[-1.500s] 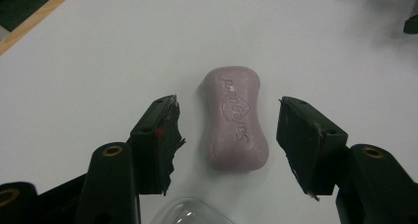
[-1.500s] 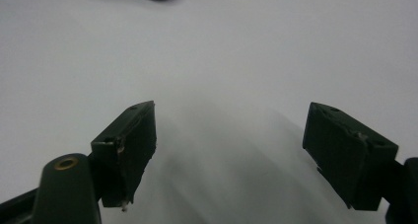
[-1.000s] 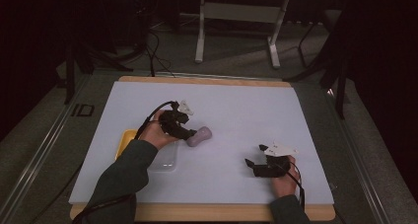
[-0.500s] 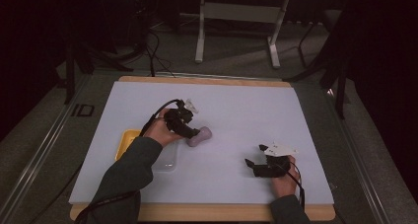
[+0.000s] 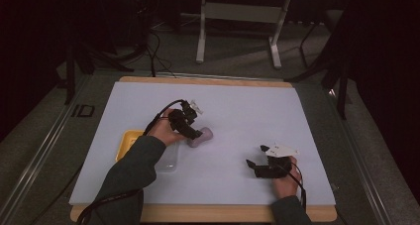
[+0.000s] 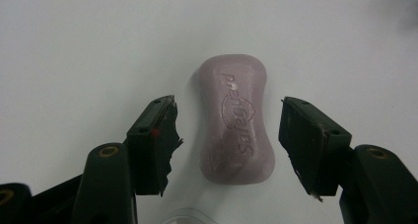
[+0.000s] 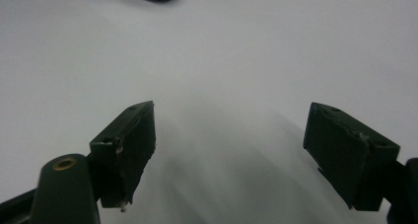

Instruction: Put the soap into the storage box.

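The left gripper has just been opening its jaws, and now both pads stand clear of the pink soap bar, which lies flat on the worktop between them. Beside the soap, the left hand shifts only slightly.

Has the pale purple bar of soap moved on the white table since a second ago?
No. The pale purple bar of soap lies at the same spot right of the yellow tray; the left gripper has just been opening, clear of it.

Black grippers, brass screws, trailing cables, dark green sleeves.
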The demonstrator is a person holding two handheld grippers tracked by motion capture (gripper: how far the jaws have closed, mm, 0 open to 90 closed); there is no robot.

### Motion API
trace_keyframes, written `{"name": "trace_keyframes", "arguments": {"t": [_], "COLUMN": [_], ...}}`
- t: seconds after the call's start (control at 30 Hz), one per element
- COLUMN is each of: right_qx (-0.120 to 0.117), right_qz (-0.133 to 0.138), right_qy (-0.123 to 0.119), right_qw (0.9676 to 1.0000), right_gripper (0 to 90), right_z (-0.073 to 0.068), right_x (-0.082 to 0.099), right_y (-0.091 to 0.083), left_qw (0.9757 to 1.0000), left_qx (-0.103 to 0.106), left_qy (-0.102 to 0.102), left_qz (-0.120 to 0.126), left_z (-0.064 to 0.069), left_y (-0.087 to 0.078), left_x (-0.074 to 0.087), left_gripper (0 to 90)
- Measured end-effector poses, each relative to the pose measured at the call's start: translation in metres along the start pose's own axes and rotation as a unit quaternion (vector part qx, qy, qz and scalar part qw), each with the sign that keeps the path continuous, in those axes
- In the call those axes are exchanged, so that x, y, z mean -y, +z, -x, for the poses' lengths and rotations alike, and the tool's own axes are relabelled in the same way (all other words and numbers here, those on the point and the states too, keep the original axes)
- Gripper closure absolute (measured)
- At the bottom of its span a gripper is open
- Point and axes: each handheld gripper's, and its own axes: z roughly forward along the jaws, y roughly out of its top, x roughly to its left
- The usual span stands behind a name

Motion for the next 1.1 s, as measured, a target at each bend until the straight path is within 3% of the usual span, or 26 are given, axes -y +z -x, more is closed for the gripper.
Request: {"name": "trace_keyframes", "arguments": {"t": [1.1], "right_qx": [0.001], "right_qz": [0.002], "right_qy": [-0.001], "right_qw": [1.0], "right_gripper": [19.3], "right_z": [0.0], "right_x": [0.0], "right_y": [0.0], "left_qw": [0.9996], "left_qx": [0.014], "left_qy": [-0.011], "left_qz": [-0.021], "left_z": [-0.004], "left_y": [0.018], "left_x": [-0.01], "left_gripper": [37.3]}}
